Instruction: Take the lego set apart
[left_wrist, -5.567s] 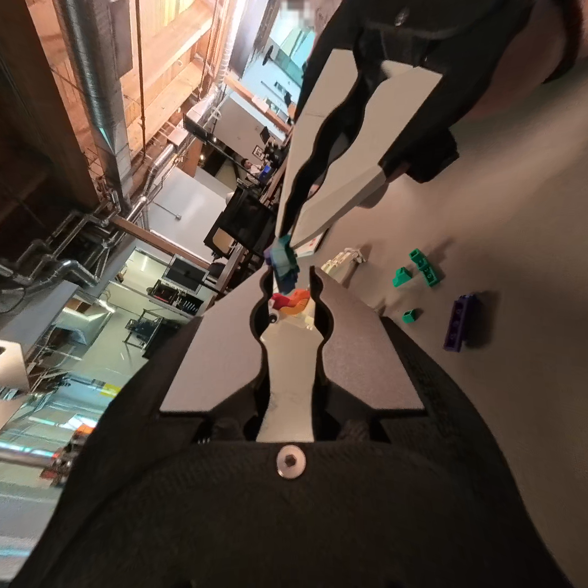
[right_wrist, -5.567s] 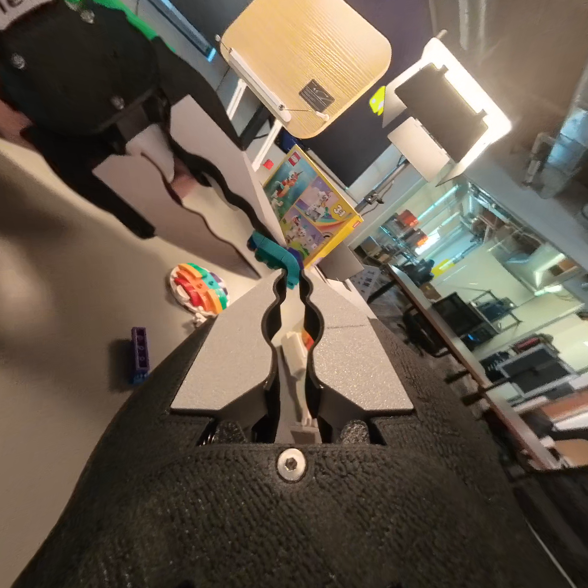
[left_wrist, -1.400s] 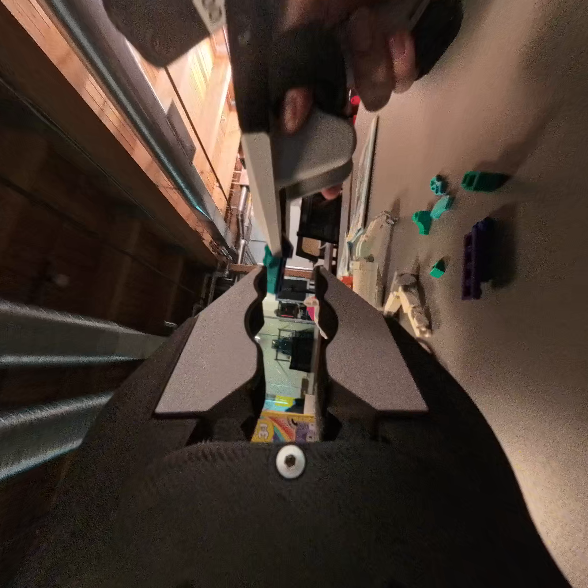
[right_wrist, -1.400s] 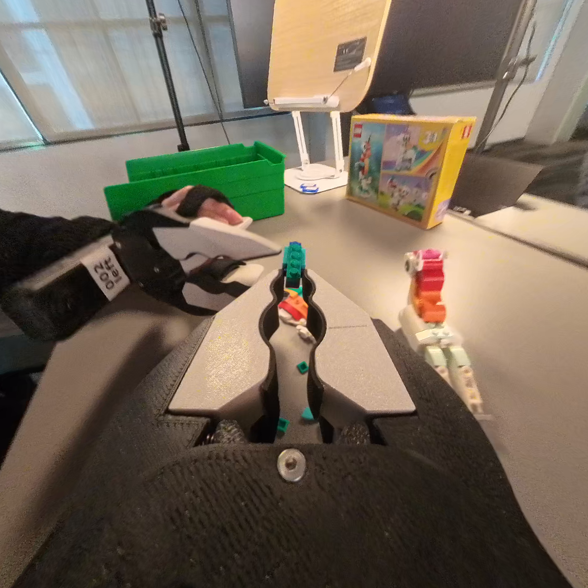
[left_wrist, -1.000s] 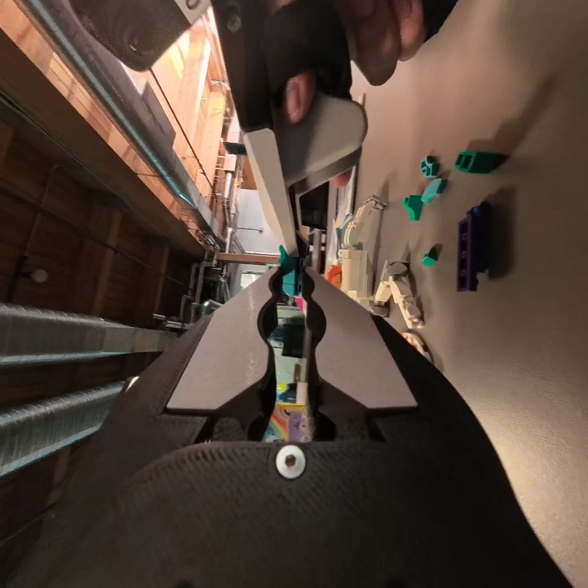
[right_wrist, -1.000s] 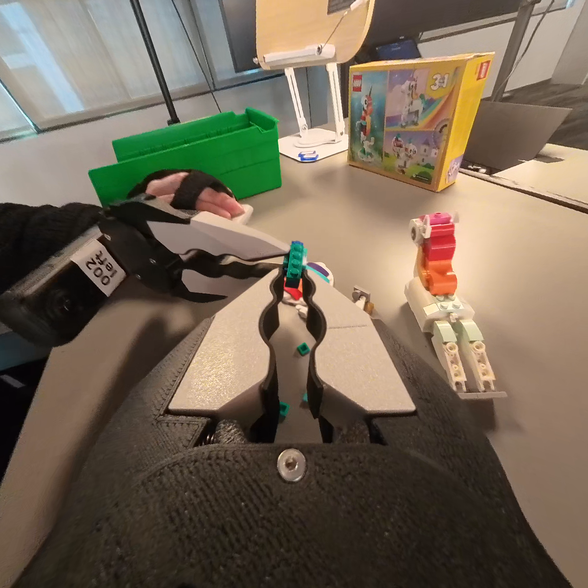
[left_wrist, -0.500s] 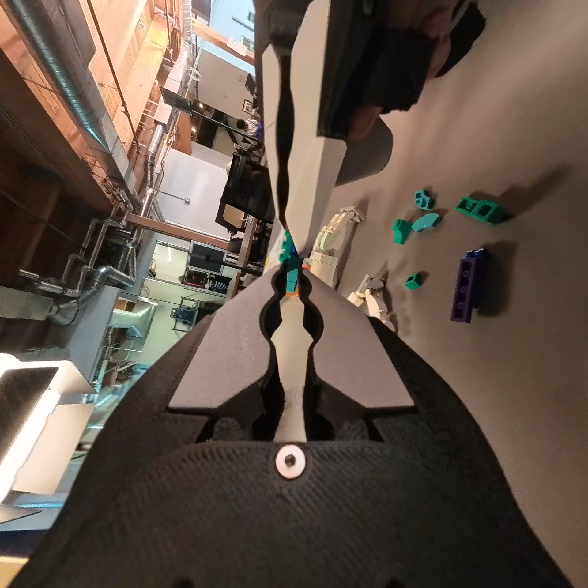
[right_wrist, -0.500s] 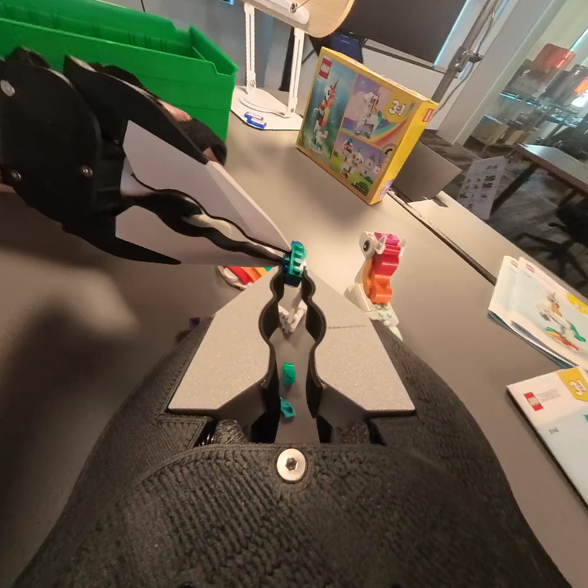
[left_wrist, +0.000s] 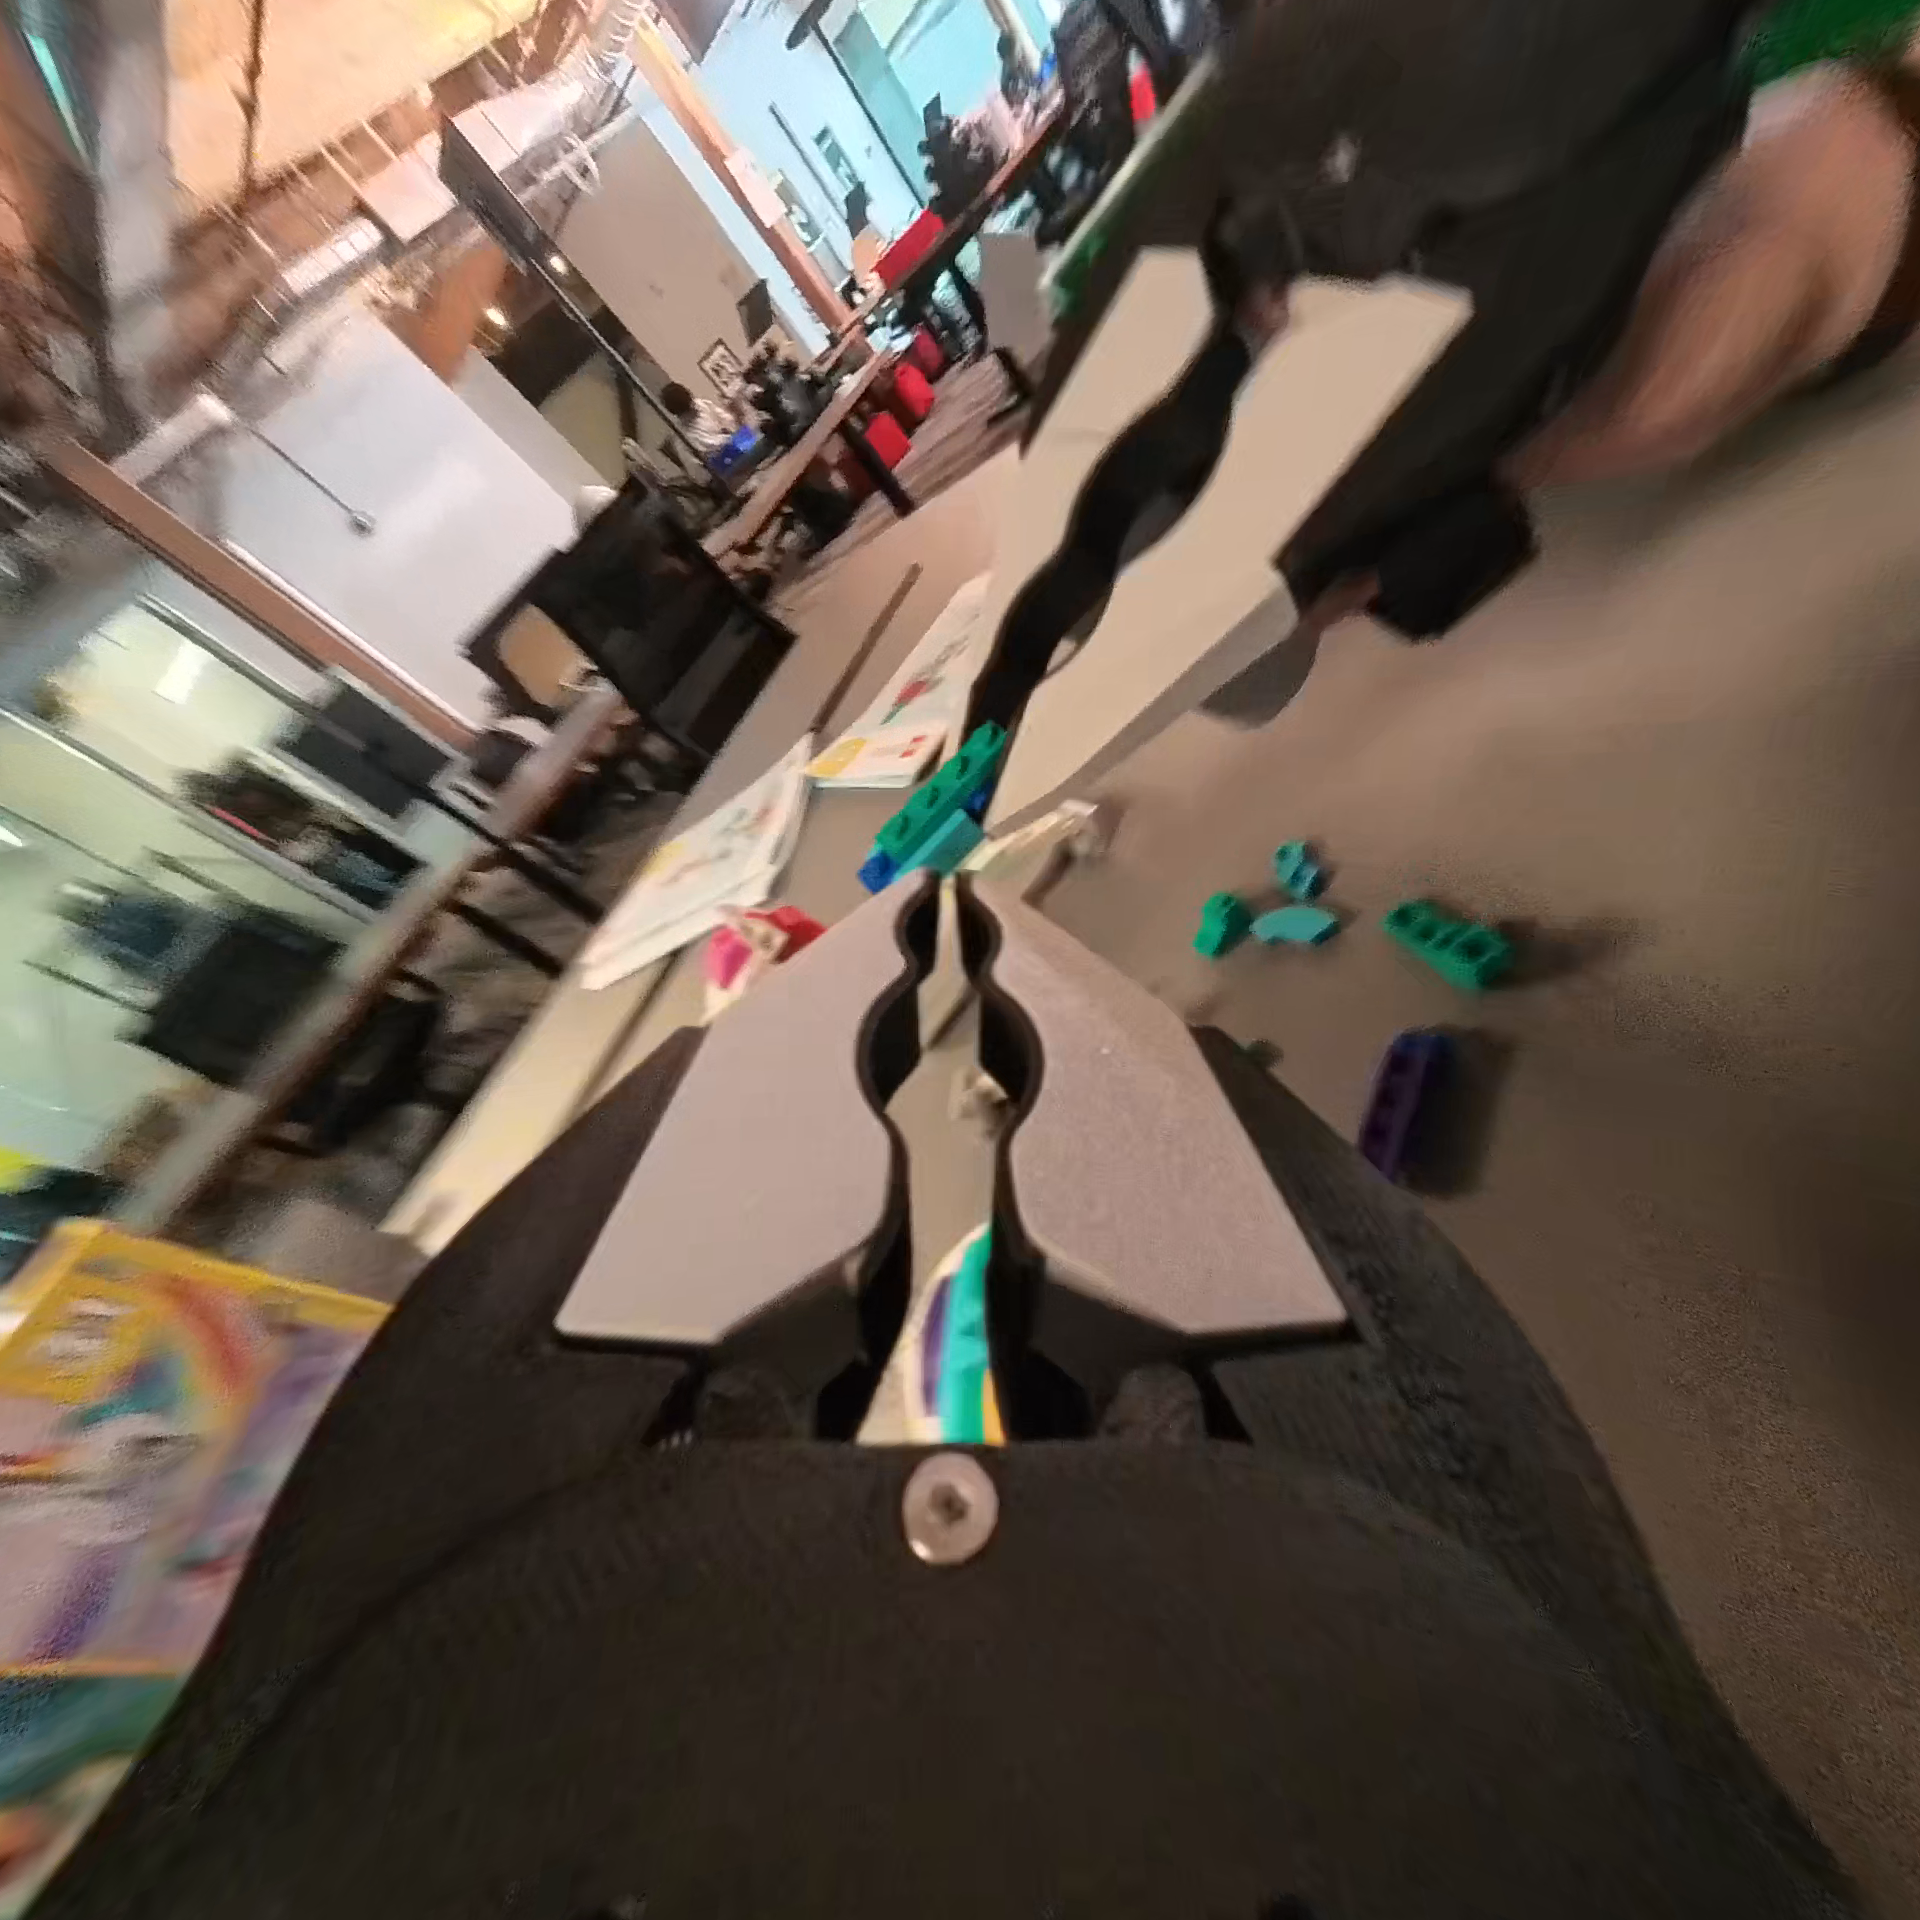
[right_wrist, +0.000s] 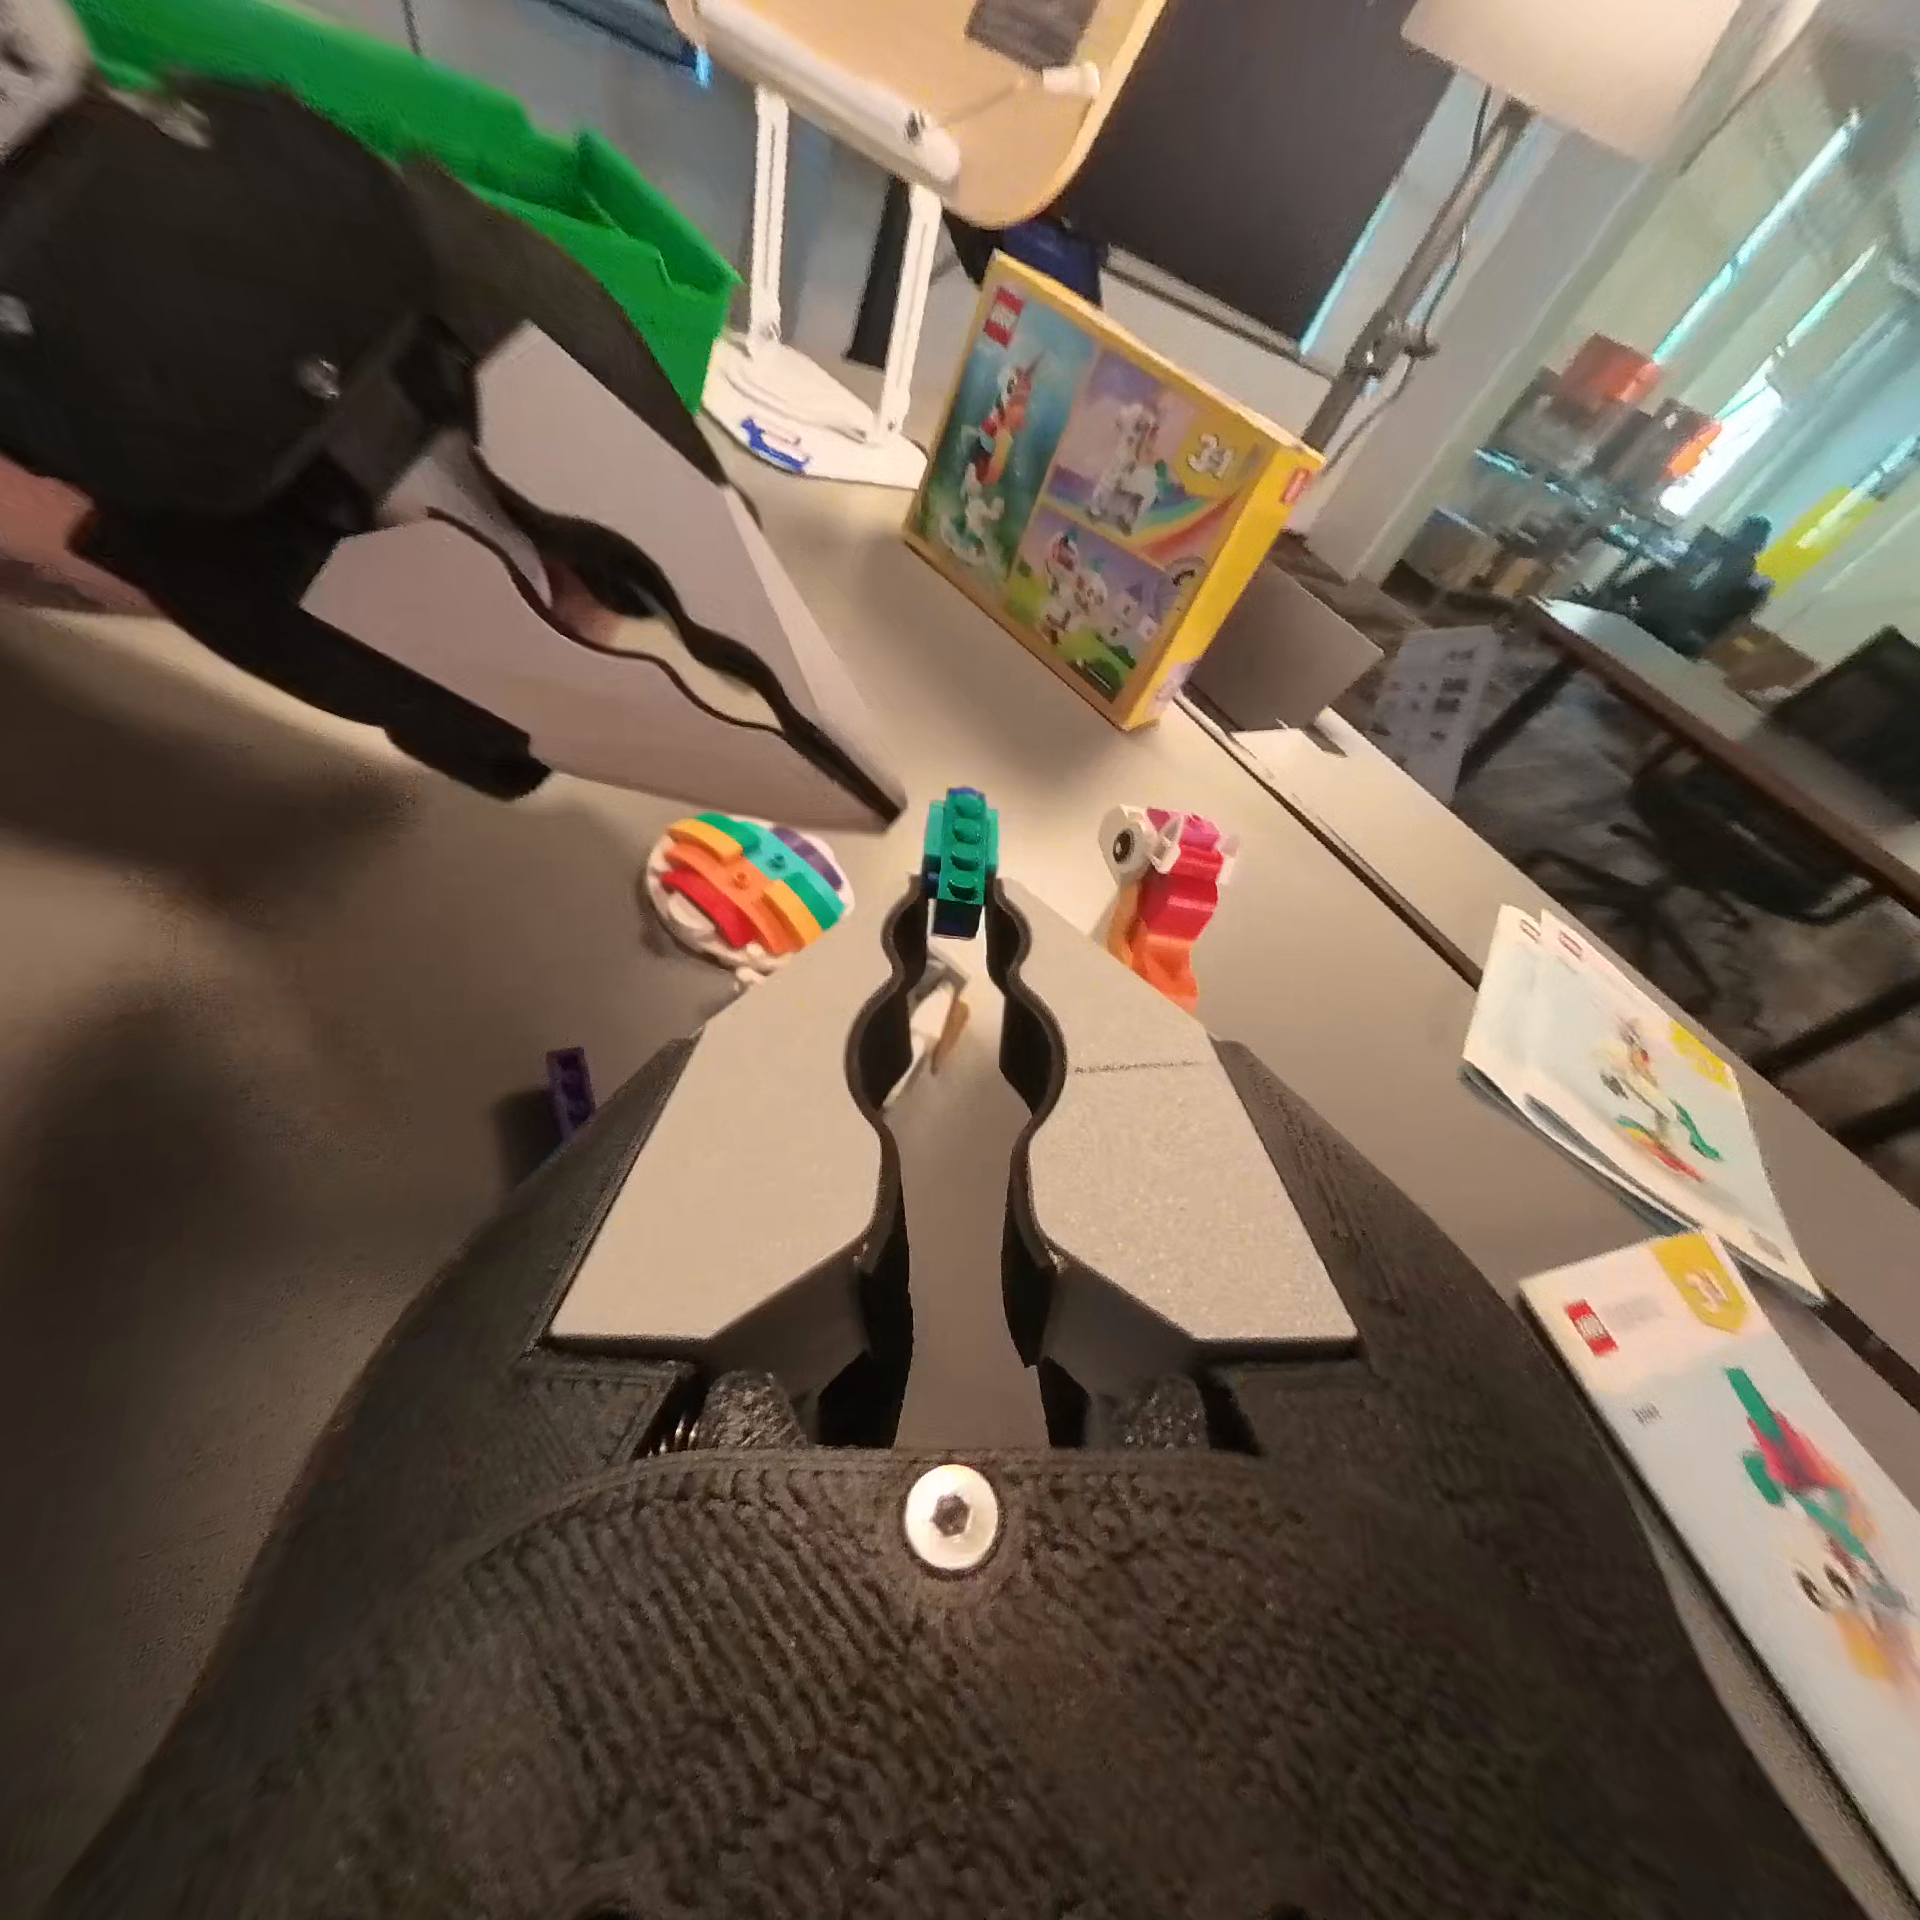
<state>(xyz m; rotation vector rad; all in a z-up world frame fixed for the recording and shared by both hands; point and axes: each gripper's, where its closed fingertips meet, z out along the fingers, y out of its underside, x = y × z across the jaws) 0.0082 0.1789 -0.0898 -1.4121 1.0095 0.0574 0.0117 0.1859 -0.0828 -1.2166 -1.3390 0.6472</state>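
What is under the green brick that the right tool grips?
Under the green brick, a blue brick is attached, pinched between the right tool fingertips. The fingertips cover the blue brick's sides, so its full length and any pieces below stay hidden.

Grey table (right_wrist: 1299, 935) in an open office, glass partitions (right_wrist: 1714, 343) and dark desks (right_wrist: 1704, 717) behind.

Half a second ago the left claw (right_wrist: 883, 816) had its tips pressed against the small stack of teal and blue lego bricks (right_wrist: 961, 860) held by the right claw (right_wrist: 958, 902). Now the left claw's tips have drawn off to the left, closed on nothing, and the stack remains with the right claw alone.
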